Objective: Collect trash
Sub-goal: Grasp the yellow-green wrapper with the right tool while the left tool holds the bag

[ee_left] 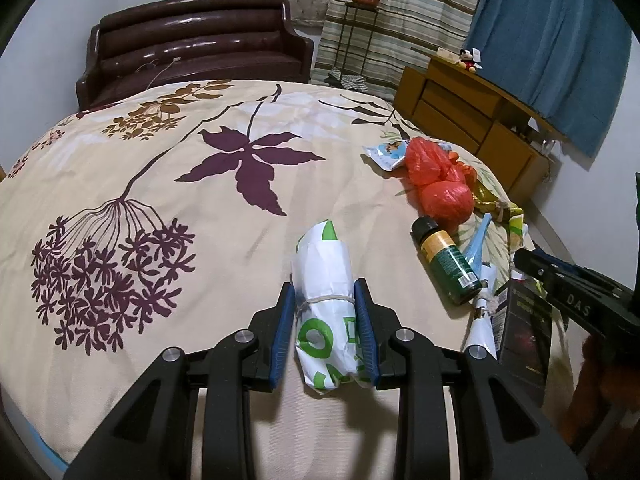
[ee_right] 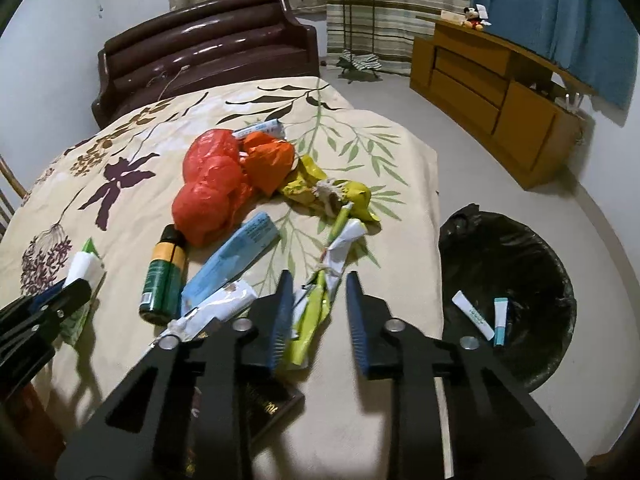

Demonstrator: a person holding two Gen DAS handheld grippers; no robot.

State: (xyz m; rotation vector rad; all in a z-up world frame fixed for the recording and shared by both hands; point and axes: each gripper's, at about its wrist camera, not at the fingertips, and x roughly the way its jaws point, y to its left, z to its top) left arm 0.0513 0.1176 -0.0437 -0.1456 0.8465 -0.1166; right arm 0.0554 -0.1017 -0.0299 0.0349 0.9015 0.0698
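Observation:
My left gripper [ee_left: 325,300] is shut on a rolled white-and-green paper bundle [ee_left: 326,280] tied with string, resting on the bed. My right gripper [ee_right: 318,294] is open above a green-and-white wrapper [ee_right: 316,312] near the bed's edge. Trash lies on the bedspread: red plastic bags [ee_right: 212,188], an orange bag [ee_right: 266,160], a green and yellow bottle [ee_right: 164,272], a light blue box [ee_right: 232,260], a yellow wrapper [ee_right: 320,188]. A black-lined trash bin [ee_right: 512,280] stands on the floor at right and holds two small tubes.
The bed has a floral bedspread [ee_left: 160,160] and a dark brown headboard [ee_left: 192,44]. A wooden dresser [ee_right: 500,92] stands by the right wall under blue curtains. A plant stand [ee_right: 356,20] is at the back. A dark box [ee_right: 272,404] lies under my right gripper.

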